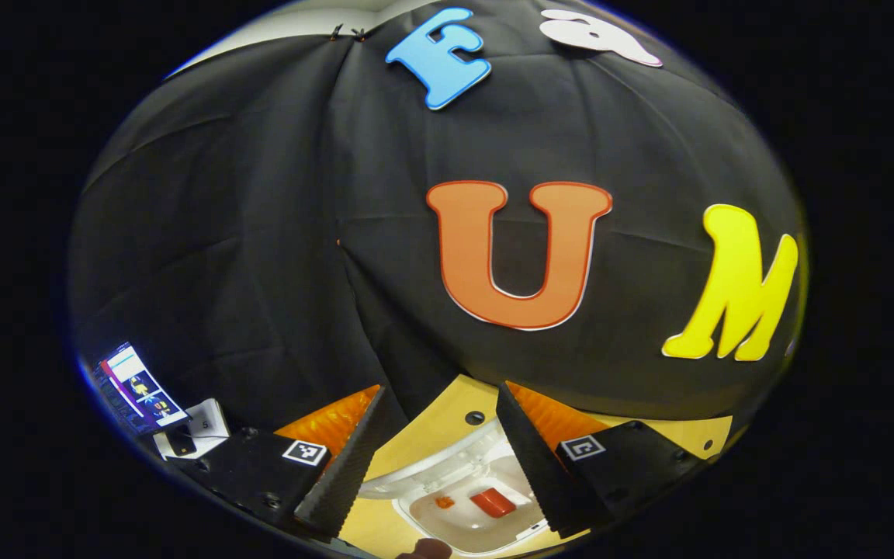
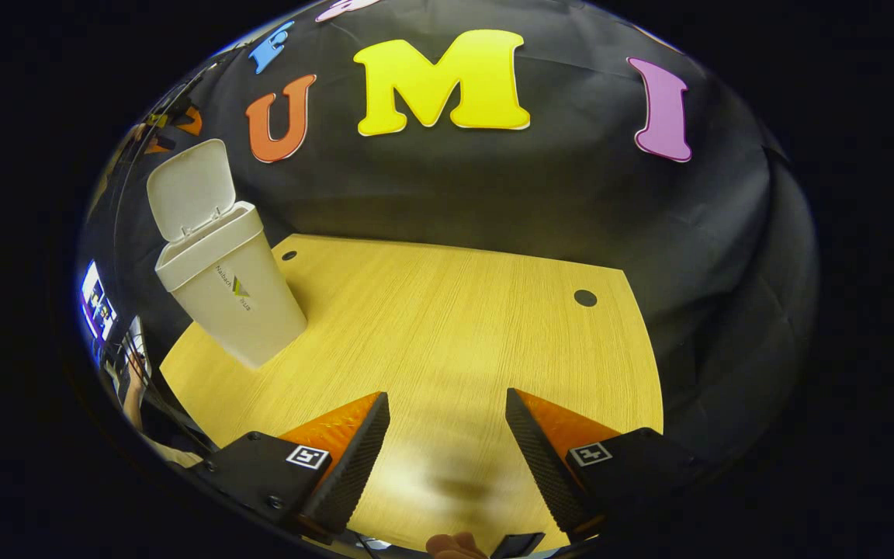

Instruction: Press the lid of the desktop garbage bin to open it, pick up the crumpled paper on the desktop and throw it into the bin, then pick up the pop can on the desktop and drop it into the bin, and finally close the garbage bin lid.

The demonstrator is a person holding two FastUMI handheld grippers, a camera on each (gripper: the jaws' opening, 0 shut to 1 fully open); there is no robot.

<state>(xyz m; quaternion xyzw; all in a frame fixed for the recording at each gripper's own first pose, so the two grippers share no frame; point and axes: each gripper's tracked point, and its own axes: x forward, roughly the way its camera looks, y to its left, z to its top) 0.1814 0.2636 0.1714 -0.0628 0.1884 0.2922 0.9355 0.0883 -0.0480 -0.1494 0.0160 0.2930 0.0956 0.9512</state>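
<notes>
In the right gripper view the white desktop bin stands at the table's far left corner, its lid flipped up and back. My right gripper hovers open over bare tabletop, well right of the bin, with nothing between its fingers. The left gripper view looks down into the bin's open mouth. A red pop can lies at the bottom, with a small orange spot beside it. My left gripper is open above the bin's rim and holds nothing.
The wooden table has two round cable holes near its far edge. A lit screen and some white cards sit off to the left. The black cloth wall closes the back and right sides.
</notes>
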